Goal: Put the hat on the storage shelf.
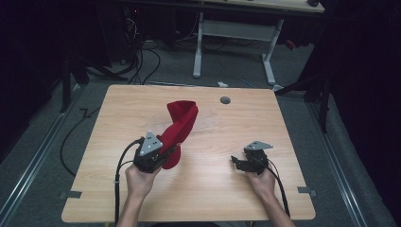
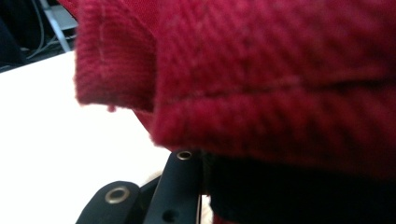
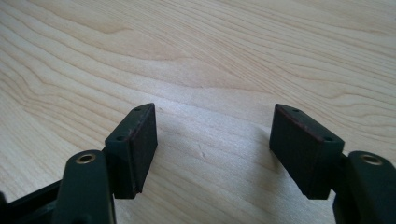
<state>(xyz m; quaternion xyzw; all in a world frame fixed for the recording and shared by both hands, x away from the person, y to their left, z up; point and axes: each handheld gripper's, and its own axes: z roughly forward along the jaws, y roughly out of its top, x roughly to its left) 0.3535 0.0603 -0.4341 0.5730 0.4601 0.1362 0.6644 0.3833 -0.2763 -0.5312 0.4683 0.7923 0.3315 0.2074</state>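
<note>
Left gripper (image 1: 163, 153) fingers clamped on the red cloth's (image 1: 182, 124) near end, lifting it off the surface (image 1: 213, 189). Right gripper (image 1: 243, 163) fingers stood wide, empty, low over bare wood. Step: lift-and-spread, likely. Next: right should catch a free edge.

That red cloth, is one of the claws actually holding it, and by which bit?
Yes. The left gripper is clamped on the red cloth at its lower hemmed end; the rest rises above the table. The right gripper holds nothing.
</note>
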